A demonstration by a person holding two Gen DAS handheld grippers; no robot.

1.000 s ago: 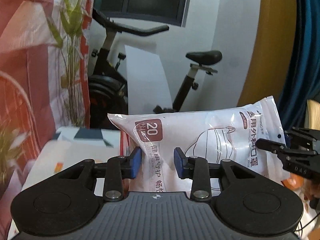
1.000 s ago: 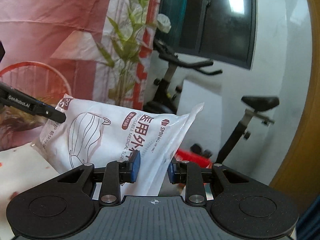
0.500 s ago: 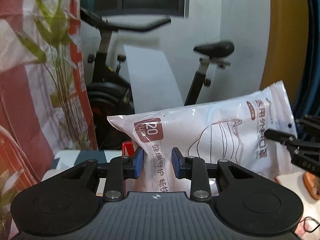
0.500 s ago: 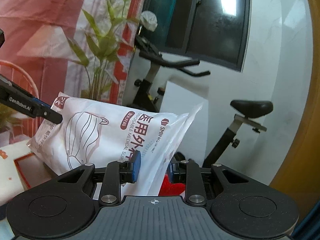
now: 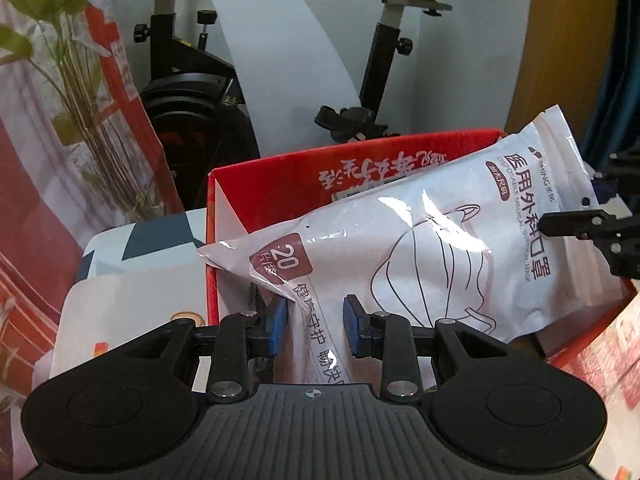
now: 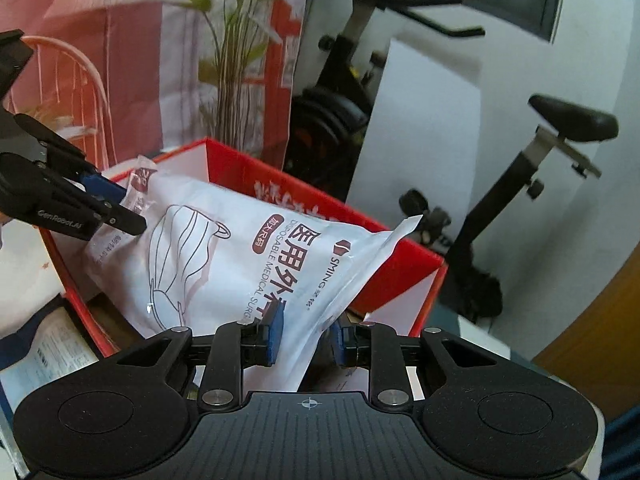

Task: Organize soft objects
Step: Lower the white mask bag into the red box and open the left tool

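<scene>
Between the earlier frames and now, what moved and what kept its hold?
The white plastic pack of surgical masks has come down over the open red cardboard box, which was barely in view before. The left gripper closed slightly on one end; the right gripper stays clamped on the other. Exercise bike and plant unchanged behind.
</scene>
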